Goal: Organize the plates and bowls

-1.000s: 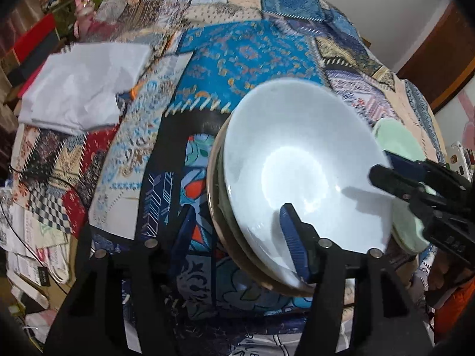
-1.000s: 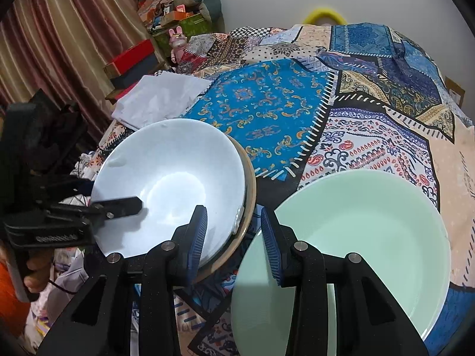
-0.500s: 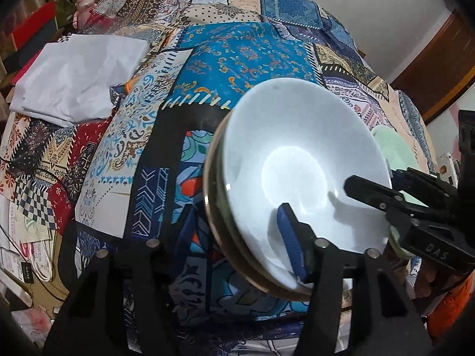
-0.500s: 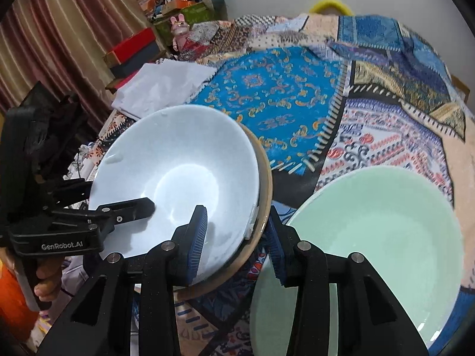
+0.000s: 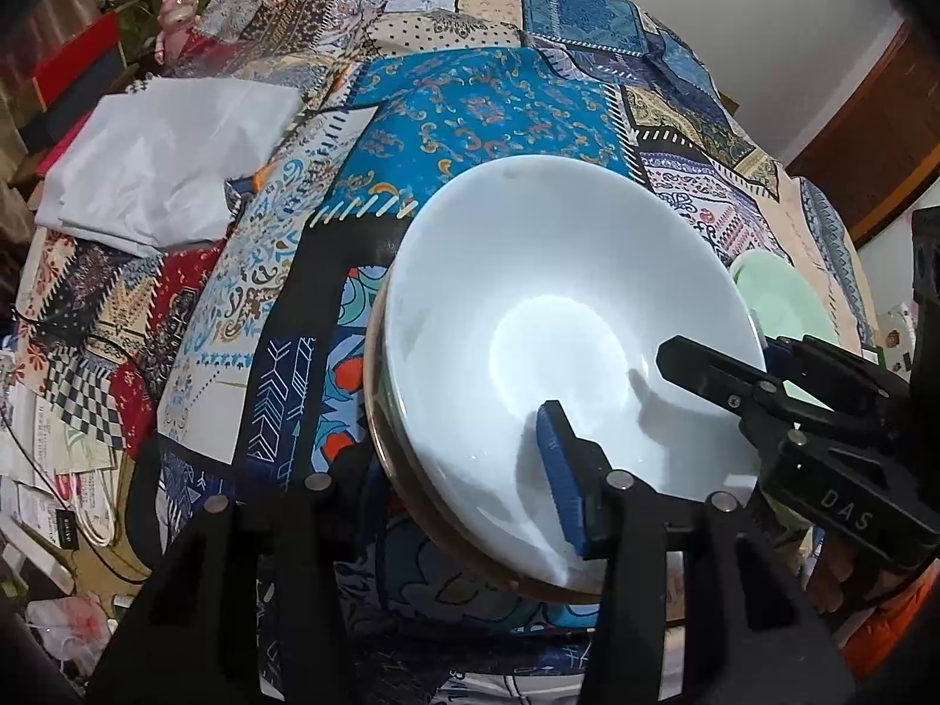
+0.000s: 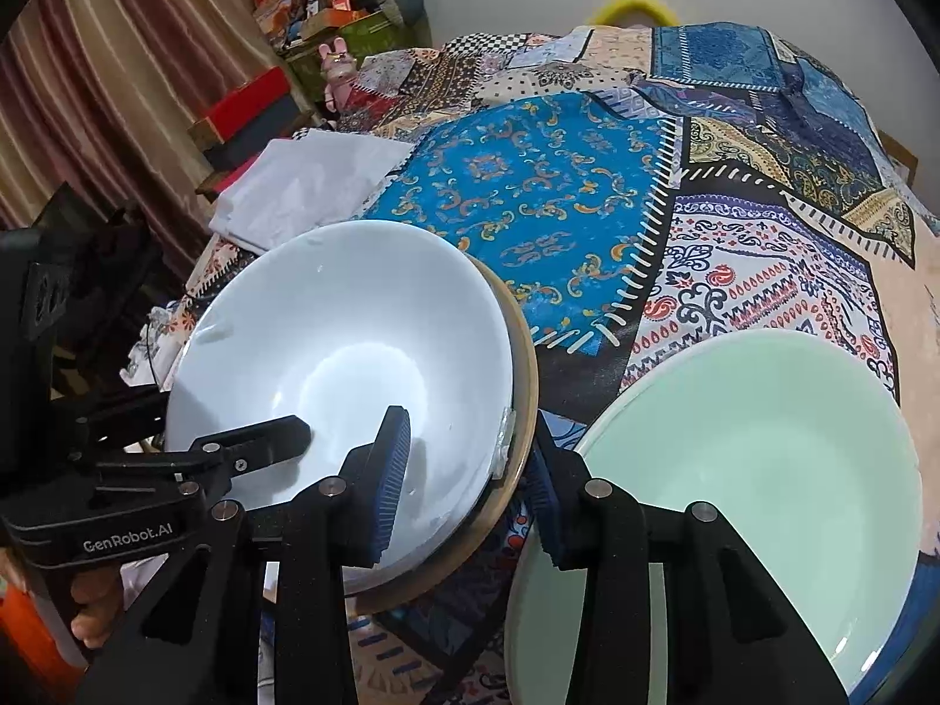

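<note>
A white bowl sits nested in a stack with a brown-rimmed dish under it, tilted up off the patchwork cloth. My left gripper clamps the stack's near rim, one blue pad inside the bowl. My right gripper straddles the stack's right rim, one pad inside the white bowl, the other outside; contact is not clear. A pale green plate lies to the right, also seen in the left wrist view.
A folded white cloth lies at the table's left. Red and dark boxes and clutter stand beyond the left edge. A yellow ring sits at the far edge. Papers and cables hang at the near left.
The bowl stack has tilted up and shifted right toward the green plate. My right gripper has moved left so that its fingers now straddle the stack's rim.
</note>
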Demonstrator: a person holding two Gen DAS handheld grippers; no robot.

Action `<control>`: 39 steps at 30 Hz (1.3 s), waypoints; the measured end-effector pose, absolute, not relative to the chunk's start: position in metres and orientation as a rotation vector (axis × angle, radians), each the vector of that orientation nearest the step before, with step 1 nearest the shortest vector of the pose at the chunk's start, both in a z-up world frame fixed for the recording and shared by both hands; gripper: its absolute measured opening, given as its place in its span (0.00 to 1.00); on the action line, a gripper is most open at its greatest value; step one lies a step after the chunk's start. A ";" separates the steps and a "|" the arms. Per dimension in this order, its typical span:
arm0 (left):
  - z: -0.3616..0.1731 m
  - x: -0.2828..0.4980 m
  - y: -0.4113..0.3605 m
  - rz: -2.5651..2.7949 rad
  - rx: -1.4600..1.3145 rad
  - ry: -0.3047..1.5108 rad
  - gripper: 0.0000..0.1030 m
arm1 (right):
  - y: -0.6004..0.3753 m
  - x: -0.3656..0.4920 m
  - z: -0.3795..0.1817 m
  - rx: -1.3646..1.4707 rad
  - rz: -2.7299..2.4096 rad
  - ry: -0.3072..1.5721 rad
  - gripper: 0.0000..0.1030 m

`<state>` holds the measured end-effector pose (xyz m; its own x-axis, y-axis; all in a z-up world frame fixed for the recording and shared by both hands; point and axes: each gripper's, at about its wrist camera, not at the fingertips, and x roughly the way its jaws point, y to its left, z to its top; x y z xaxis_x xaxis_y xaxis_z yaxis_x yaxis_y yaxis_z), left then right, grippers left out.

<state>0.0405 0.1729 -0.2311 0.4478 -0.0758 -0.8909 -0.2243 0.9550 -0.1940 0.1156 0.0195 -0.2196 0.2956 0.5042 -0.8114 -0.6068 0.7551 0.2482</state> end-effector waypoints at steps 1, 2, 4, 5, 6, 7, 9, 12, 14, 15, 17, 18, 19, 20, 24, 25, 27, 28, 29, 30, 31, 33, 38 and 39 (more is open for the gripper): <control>-0.231 0.040 0.172 0.096 -0.301 1.107 0.46 | 0.020 0.116 -0.220 -0.113 0.737 1.034 0.35; -0.230 0.040 0.171 0.097 -0.299 1.108 0.46 | 0.020 0.116 -0.220 -0.111 0.735 1.034 0.35; -0.229 0.041 0.171 0.096 -0.304 1.111 0.46 | 0.018 0.115 -0.220 -0.104 0.731 1.033 0.35; -0.228 0.041 0.171 0.097 -0.305 1.112 0.46 | 0.018 0.115 -0.219 -0.100 0.730 1.032 0.35; -0.228 0.041 0.171 0.098 -0.306 1.110 0.46 | 0.017 0.114 -0.219 -0.092 0.730 1.034 0.35; -0.227 0.041 0.171 0.096 -0.311 1.111 0.46 | 0.015 0.115 -0.219 -0.082 0.731 1.037 0.35; -0.224 0.042 0.171 0.091 -0.317 1.109 0.46 | 0.013 0.116 -0.218 -0.069 0.730 1.043 0.35; -0.218 0.043 0.167 0.090 -0.308 1.099 0.46 | 0.010 0.116 -0.215 -0.055 0.726 1.040 0.34; -0.213 0.043 0.164 0.089 -0.300 1.089 0.46 | 0.007 0.115 -0.211 -0.043 0.726 1.031 0.34; -0.210 0.043 0.163 0.087 -0.297 1.084 0.46 | 0.005 0.114 -0.209 -0.042 0.724 1.024 0.34; -0.203 0.043 0.160 0.082 -0.293 1.073 0.46 | 0.002 0.114 -0.204 -0.035 0.721 1.009 0.34; -0.199 0.043 0.158 0.077 -0.289 1.065 0.46 | 0.000 0.114 -0.201 -0.032 0.720 1.002 0.34; -0.196 0.044 0.156 0.074 -0.286 1.059 0.46 | -0.001 0.114 -0.199 -0.029 0.719 0.996 0.34; -0.192 0.044 0.154 0.071 -0.284 1.053 0.46 | -0.004 0.113 -0.194 -0.024 0.716 0.985 0.34; -0.181 0.047 0.145 0.059 -0.272 1.032 0.46 | -0.013 0.111 -0.181 -0.020 0.704 0.948 0.34; -0.178 0.047 0.142 0.054 -0.269 1.026 0.46 | -0.015 0.112 -0.179 -0.020 0.702 0.941 0.34; -0.172 0.048 0.137 0.045 -0.262 1.016 0.46 | -0.020 0.111 -0.173 -0.019 0.694 0.925 0.34; -0.170 0.049 0.133 0.041 -0.259 1.013 0.46 | -0.024 0.111 -0.170 -0.016 0.690 0.919 0.34; -0.167 0.049 0.130 0.037 -0.257 1.010 0.46 | -0.027 0.111 -0.167 -0.011 0.686 0.913 0.34; -0.165 0.050 0.127 0.032 -0.254 1.007 0.46 | -0.030 0.110 -0.166 -0.008 0.682 0.910 0.34; -0.163 0.050 0.124 0.025 -0.250 1.005 0.46 | -0.034 0.110 -0.164 -0.004 0.678 0.906 0.34; -0.159 0.051 0.115 0.013 -0.241 0.999 0.46 | -0.041 0.110 -0.160 0.003 0.667 0.897 0.34; -0.153 0.051 0.098 -0.018 -0.227 0.990 0.46 | -0.060 0.106 -0.152 0.024 0.639 0.879 0.34; -0.152 0.051 0.094 -0.026 -0.225 0.990 0.46 | -0.064 0.105 -0.151 0.026 0.635 0.876 0.34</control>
